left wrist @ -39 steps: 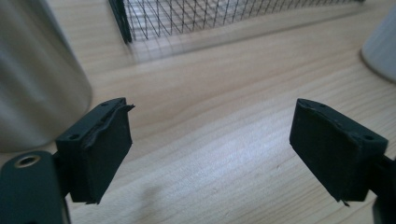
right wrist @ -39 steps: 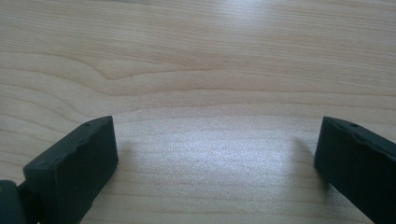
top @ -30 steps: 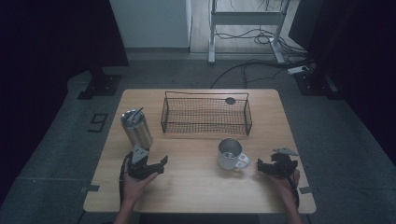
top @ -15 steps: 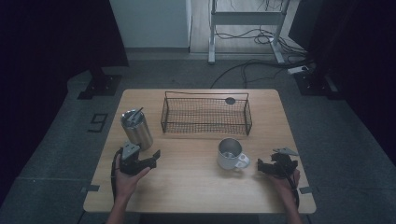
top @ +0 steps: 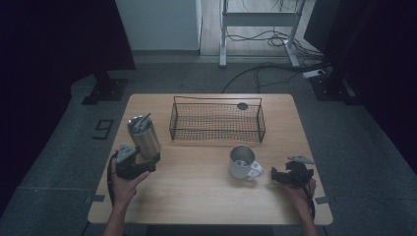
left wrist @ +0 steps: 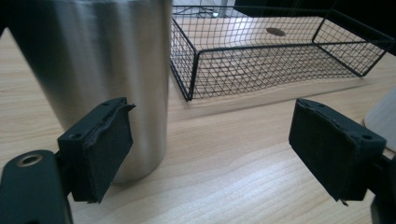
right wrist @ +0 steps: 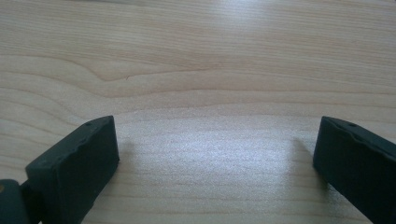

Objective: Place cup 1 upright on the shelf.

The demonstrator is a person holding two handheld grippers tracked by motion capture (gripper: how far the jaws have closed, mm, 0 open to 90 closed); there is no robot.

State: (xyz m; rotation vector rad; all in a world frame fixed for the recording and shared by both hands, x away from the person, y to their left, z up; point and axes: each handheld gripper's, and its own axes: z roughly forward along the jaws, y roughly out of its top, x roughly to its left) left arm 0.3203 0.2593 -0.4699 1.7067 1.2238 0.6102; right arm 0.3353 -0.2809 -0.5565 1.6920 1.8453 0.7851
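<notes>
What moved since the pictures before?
The left gripper slid up the table toward the tumbler, and its jaws have just been opening, nothing between them. The right gripper, mug and basket stayed put.

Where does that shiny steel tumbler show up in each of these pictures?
High view: tumbler stands at the table's left, just above the left gripper.
Left gripper view: it stands at upper left, behind the left jaw.
Right gripper view: not in it.
Shared landmark: the wire basket, to the tumbler's right in both views.
</notes>
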